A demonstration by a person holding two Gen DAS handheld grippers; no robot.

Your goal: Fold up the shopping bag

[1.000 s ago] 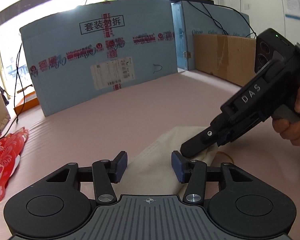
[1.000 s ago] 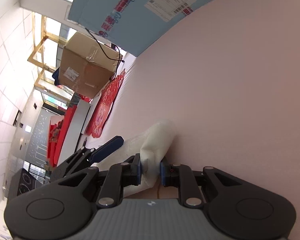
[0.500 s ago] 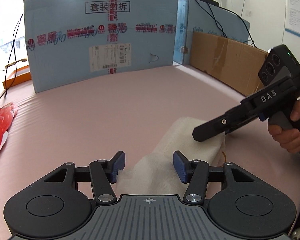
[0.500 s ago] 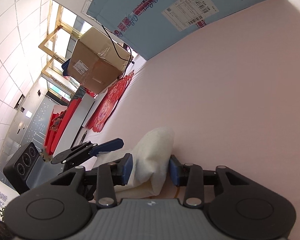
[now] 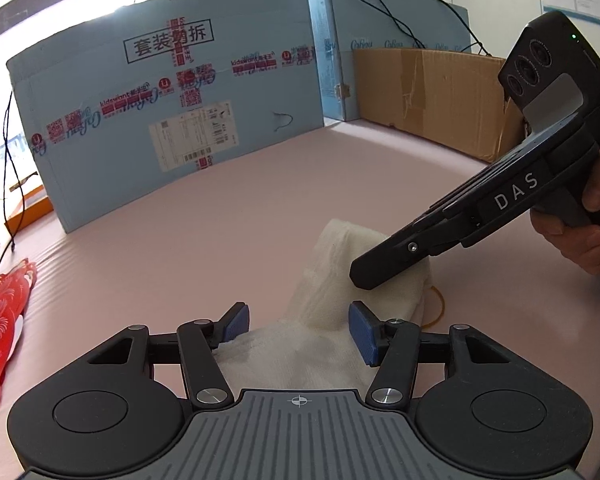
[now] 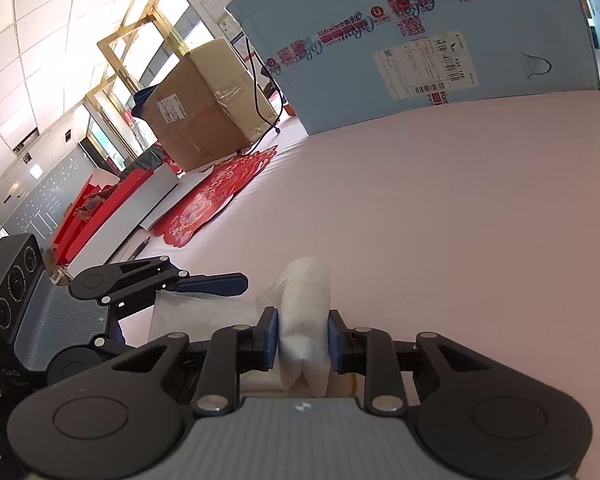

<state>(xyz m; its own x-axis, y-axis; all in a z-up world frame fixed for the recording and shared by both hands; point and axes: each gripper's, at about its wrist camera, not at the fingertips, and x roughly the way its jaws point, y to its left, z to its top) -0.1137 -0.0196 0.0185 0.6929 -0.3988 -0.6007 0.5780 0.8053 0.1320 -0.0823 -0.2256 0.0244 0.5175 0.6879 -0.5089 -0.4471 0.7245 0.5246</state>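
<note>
Item: cream cloth shopping bag [image 5: 332, 320], partly rolled, lying near the front edge of the pink table [image 5: 260, 216]. Soft, light, limp; likely springs open. Best held at the roll's ends.

Left gripper [image 5: 298, 330]: released, jaws just widened, cloth between but unpinched.

Right gripper [image 6: 303, 340]: jaws just eased wider, pads touching the roll.

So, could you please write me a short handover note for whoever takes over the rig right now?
Left gripper: open, jaws just been widening, its blue pads apart over the near end of the cream fabric shopping bag, not pressing it.
Right gripper: jaws just been opening, yet a folded bundle of the bag sits between its pads and looks lightly pinched.
Bag lies bunched on the pink table cover, partly gathered into a roll.
Done: rough gathering of one end.
Left: probably flatten and finish the fold; the thin yellow loop beside the bag is untouched.
</note>
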